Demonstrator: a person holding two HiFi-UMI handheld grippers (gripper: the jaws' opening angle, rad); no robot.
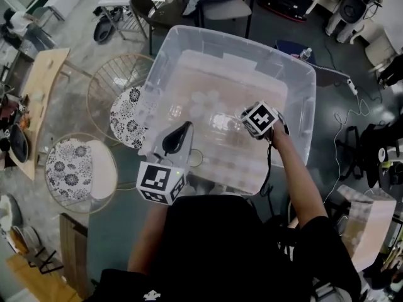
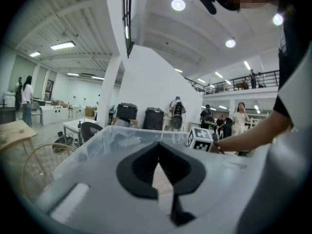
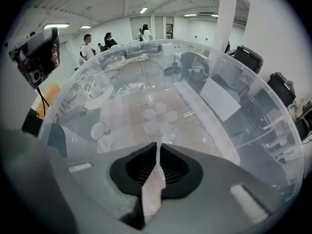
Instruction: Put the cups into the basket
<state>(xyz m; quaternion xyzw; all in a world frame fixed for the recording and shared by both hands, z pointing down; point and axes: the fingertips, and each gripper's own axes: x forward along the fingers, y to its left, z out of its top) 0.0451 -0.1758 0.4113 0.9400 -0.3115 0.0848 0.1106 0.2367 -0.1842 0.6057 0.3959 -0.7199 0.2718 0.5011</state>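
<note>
Basket [image 1: 301,115]: clear plastic, smooth, glossy, glare along the rim; cups [image 1: 204,99] inside: thin clear plastic, almost colourless; right gripper [image 3: 158,147]: matt grey plastic shell, black ribbed pads [image 3: 139,167] of a rubbery look, thin glossy wall of a clear cup [image 3: 154,182] between them; left gripper [image 2: 157,150]: same matt grey shell, same black pads; marker cube [image 1: 259,118]: matt white, black print; chair frame [image 1: 104,80]: thin metal wire; cushion [image 1: 129,115]: floral printed cloth; side table [image 1: 44,87]: pale matt wood; floor [image 1: 82,39]: mottled grey concrete

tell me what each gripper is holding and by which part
Right gripper: jaws pinch the thin wall of a clear plastic cup, apparently near its rim. Left gripper: jaws shut, nothing held.
</note>
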